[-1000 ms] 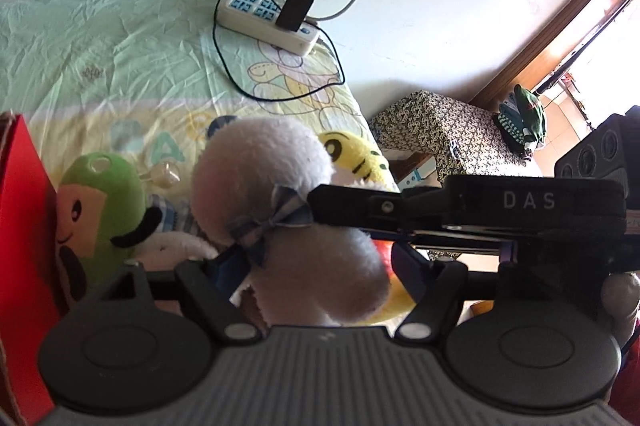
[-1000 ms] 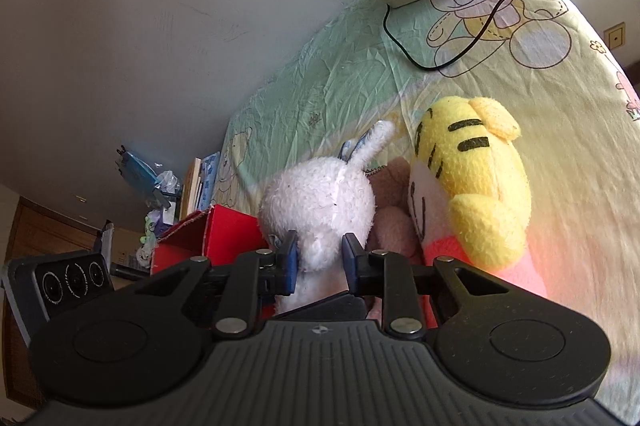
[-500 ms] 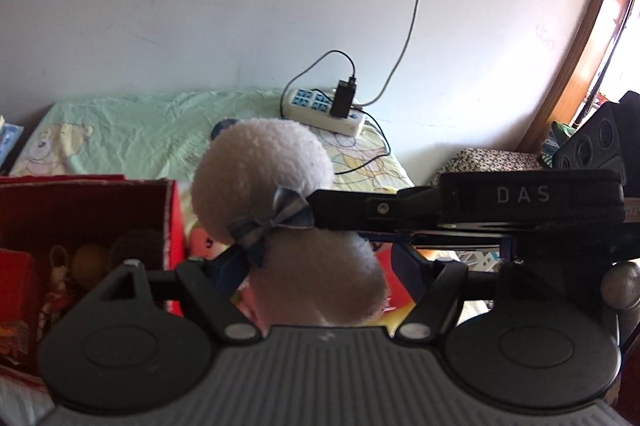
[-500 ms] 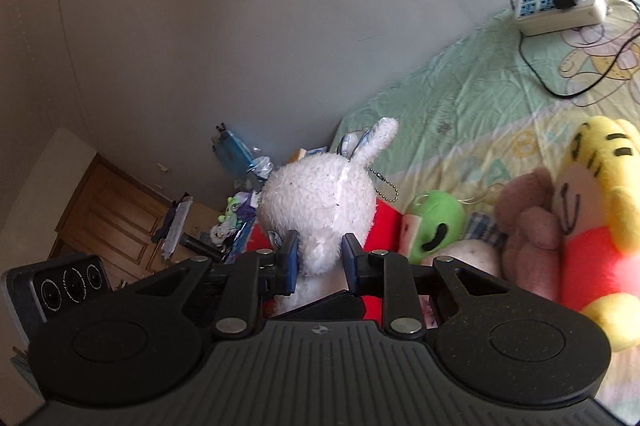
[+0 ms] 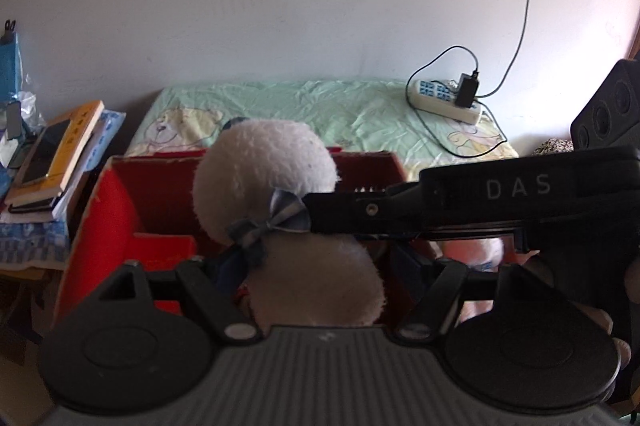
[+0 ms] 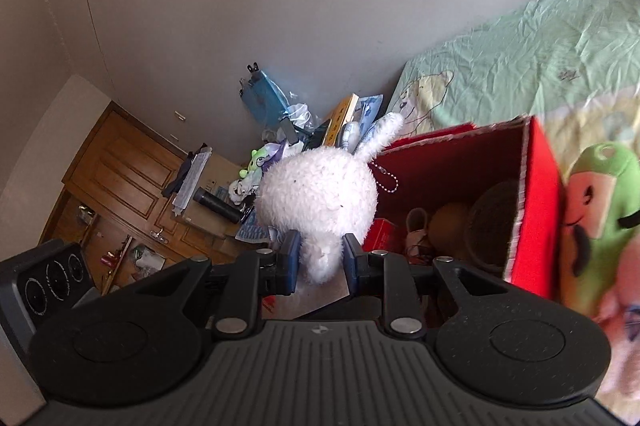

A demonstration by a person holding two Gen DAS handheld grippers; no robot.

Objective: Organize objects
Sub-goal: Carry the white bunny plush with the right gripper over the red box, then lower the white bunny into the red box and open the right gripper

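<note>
A white plush bunny (image 5: 264, 166) with a blue bow at its neck hangs in front of the open red box (image 5: 116, 226). My left gripper (image 5: 316, 266) is shut on its lower body. My right gripper (image 5: 320, 210) reaches in from the right, level with the bow. In the right wrist view the bunny (image 6: 316, 194) is seen from behind, ears up, with the right gripper (image 6: 320, 260) shut on a narrow white part under its head. The red box (image 6: 536, 206) lies just right of it, with brown toys inside.
A green plush (image 6: 600, 202) and a pink one (image 6: 624, 298) lie against the box's right wall on the bed (image 5: 320, 106). A power strip (image 5: 444, 102) with cables sits at the bed's far right. Stacked books (image 5: 60, 154) and clutter stand left of the box.
Both grippers carried the bunny left, away from the yellow and green plush toys on the bed, to the open red box. The books and wooden cabinet came into view.
</note>
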